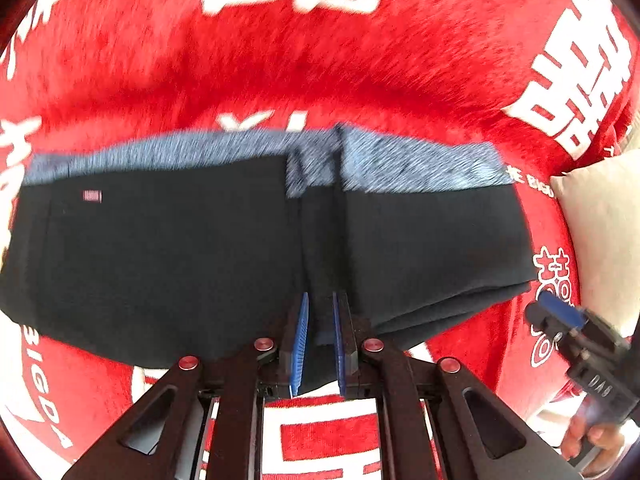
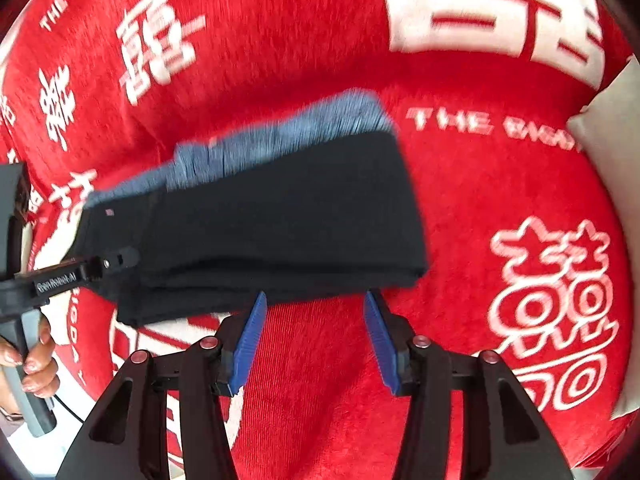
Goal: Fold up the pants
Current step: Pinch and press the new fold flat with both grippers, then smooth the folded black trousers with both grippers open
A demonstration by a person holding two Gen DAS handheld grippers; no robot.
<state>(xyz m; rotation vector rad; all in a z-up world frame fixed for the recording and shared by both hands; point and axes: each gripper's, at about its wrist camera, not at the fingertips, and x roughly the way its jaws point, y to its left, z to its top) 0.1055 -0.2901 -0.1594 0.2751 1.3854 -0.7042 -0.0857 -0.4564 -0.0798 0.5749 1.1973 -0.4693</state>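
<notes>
The dark pants [image 1: 160,260] lie folded into a flat rectangle on the red blanket, with the blue-grey waistband [image 1: 400,160] along the far edge. My left gripper [image 1: 321,300] points down over their near edge. Its blue pads [image 1: 301,340] stand a narrow gap apart, dark cloth shows in the gap, and I see no pinch. From the right wrist view the pants [image 2: 280,208] sit just beyond my right gripper [image 2: 315,298], which is open over bare blanket with nothing between its fingers. The left gripper [image 2: 120,258] reaches over the pants' left end there. The right gripper [image 1: 560,316] shows at the right.
A red plush blanket [image 2: 480,200] with white characters covers the whole surface [image 1: 280,60]. A beige pillow [image 1: 600,220] lies at the right edge, also visible as a pillow [image 2: 616,140] in the right wrist view. A person's hand [image 2: 36,360] grips the left tool's handle.
</notes>
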